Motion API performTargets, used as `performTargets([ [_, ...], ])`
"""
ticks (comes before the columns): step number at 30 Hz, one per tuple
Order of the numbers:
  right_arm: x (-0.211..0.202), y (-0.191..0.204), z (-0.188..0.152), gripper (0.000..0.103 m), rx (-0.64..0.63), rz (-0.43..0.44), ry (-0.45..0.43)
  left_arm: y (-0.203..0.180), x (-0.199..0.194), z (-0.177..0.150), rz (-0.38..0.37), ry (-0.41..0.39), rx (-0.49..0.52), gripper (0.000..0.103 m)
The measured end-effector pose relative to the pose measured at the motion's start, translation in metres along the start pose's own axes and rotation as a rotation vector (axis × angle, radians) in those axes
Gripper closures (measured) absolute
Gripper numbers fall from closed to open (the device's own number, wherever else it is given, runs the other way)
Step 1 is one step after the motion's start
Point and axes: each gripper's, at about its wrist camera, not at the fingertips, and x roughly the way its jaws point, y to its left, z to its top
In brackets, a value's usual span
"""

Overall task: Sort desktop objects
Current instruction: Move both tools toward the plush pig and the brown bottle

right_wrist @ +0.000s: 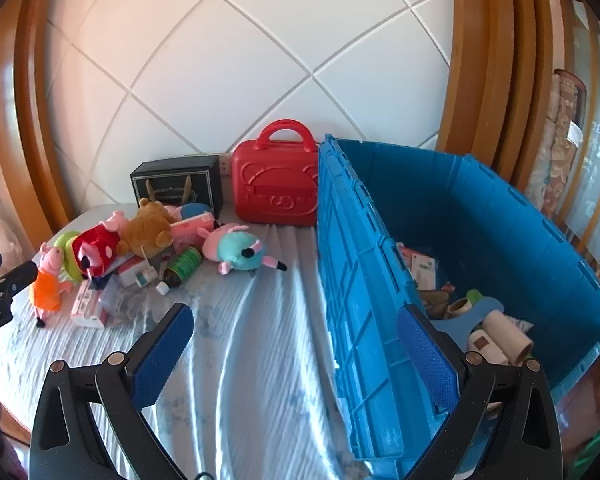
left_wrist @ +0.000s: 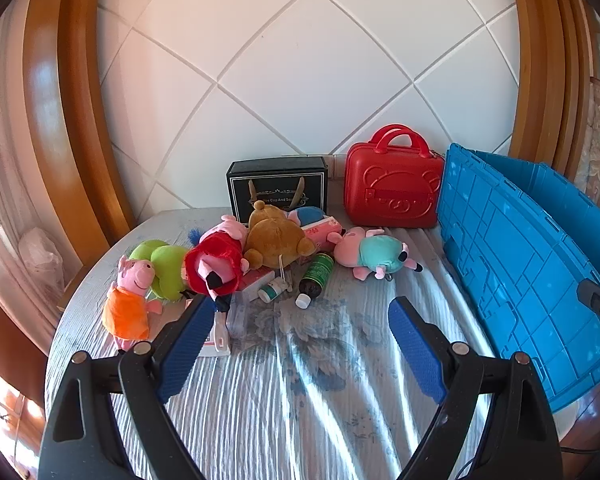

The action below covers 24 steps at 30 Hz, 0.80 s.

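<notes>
A heap of objects lies at the back of the round table: a pig plush in orange [left_wrist: 129, 300], a green plush [left_wrist: 165, 265], a red plush [left_wrist: 216, 266], a brown bear [left_wrist: 276, 236], a pig plush in teal [left_wrist: 374, 254], a dark green bottle [left_wrist: 315, 278], a small white bottle [left_wrist: 271, 290] and white boxes [left_wrist: 216, 340]. My left gripper [left_wrist: 300, 312] is open and empty, a little short of the heap. My right gripper [right_wrist: 296, 320] is open and empty, straddling the near wall of the blue crate [right_wrist: 352, 280].
The blue crate [left_wrist: 520, 264] stands at the table's right and holds rolls, tape and packets [right_wrist: 496, 336]. A red case [left_wrist: 392, 188] and a black box [left_wrist: 278, 186] stand against the back wall. The striped cloth [left_wrist: 300, 400] covers the table.
</notes>
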Motion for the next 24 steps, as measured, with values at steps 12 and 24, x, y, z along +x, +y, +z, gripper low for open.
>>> performTargets([
  [12, 0.026, -0.004, 0.010, 0.000, -0.001, 0.000, 0.026, -0.014, 0.041, 0.011, -0.034, 0.042, 0.024, 0.014],
  [24, 0.124, 0.035, 0.046, 0.000, -0.056, 0.079, 0.111, -0.035, 0.158, 0.023, -0.154, 0.191, 0.047, 0.014],
])
